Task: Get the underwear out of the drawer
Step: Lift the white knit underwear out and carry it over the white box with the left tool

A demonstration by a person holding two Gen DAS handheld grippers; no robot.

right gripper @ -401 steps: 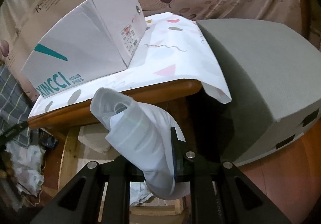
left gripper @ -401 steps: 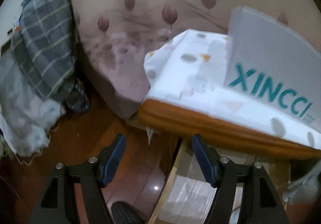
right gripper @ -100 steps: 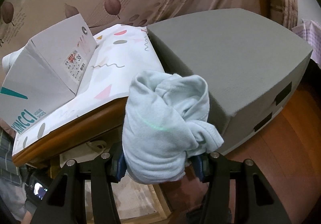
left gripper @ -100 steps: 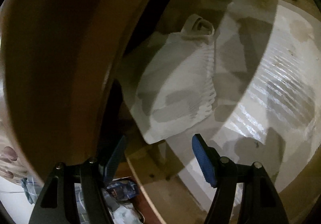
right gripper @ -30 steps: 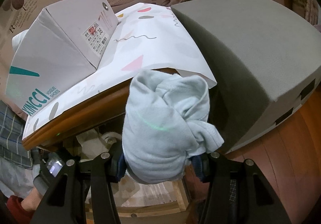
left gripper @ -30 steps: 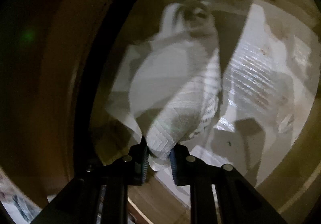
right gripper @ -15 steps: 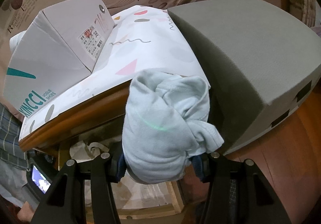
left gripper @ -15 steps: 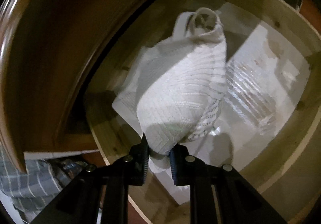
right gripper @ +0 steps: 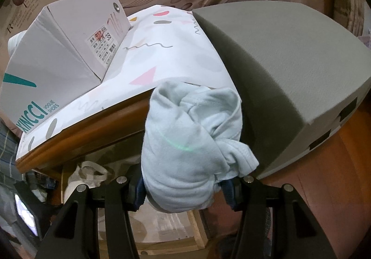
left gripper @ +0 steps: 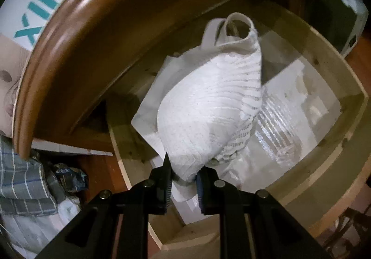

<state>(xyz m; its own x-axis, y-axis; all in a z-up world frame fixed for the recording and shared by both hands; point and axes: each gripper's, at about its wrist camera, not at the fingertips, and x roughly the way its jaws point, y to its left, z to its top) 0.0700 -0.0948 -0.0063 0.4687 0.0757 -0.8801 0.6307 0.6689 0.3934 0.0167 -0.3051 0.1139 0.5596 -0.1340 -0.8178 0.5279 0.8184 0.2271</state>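
I am partway through emptying the drawer, with a garment in each tool. My left gripper is closed narrowly on the lower corner of a white ribbed pair of underwear, pinching a small fold between its two dark pads. The rest of the garment rises away from the jaws in a rounded, puffed shape. It is knitted in fine horizontal ribs, with a lacy patterned edge along its right side and a plain looped waistband at the far top. It hangs above the drawer's pale lined floor, near the back left corner, just under the curved brown edge of the table.

My right gripper holds a bundle of pale blue underwear between half-spread fingers. This piece is soft, thick and crumpled into a knot, with a stitched hem poking out at its right. It is well above the drawer, level with the table's front edge. On the table sit a patterned white cloth and a grey shoebox; a large grey block stands at the right.

I judge the step in hand is lifting the white piece clear. The next move calls for drawing it up and towards me, keeping the loose waistband from catching under the table's edge.
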